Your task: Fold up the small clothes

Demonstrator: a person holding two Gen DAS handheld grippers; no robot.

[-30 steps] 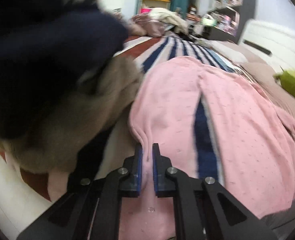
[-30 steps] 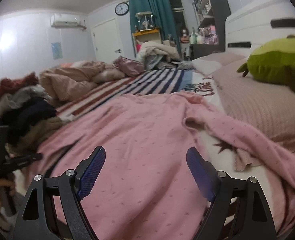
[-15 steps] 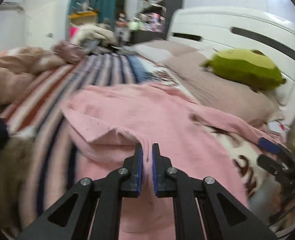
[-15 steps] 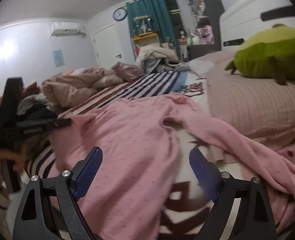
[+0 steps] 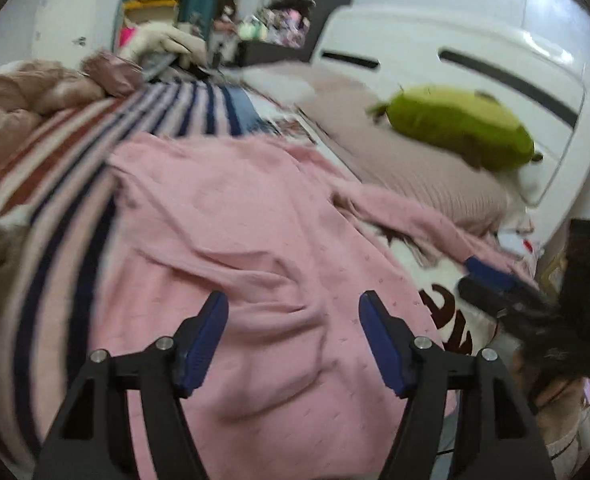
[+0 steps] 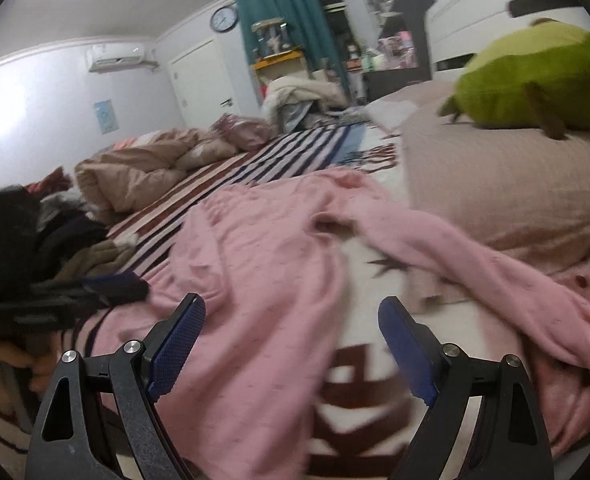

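A pink dotted garment (image 5: 247, 232) lies spread and creased on the striped bed cover, one sleeve (image 5: 407, 216) running right toward the pillow. My left gripper (image 5: 293, 312) is open and empty just above its near part. My right gripper (image 6: 291, 320) is open and empty over the garment's right edge (image 6: 263, 280) and the printed blanket. The sleeve (image 6: 475, 264) stretches right in the right wrist view. Each gripper shows in the other's view: the right one (image 5: 491, 284) at right, the left one (image 6: 107, 286) at left.
A green plush toy (image 5: 455, 124) rests on a beige pillow (image 5: 415, 176) by the white headboard (image 5: 475, 60). A pile of dark and tan clothes (image 6: 75, 236) sits at the left. A bunched beige duvet (image 6: 147, 172) lies at the far left of the bed.
My left gripper has let go of the pink garment and opened; the lifted part has dropped onto the garment. The left view has swung right. The right gripper stays open.
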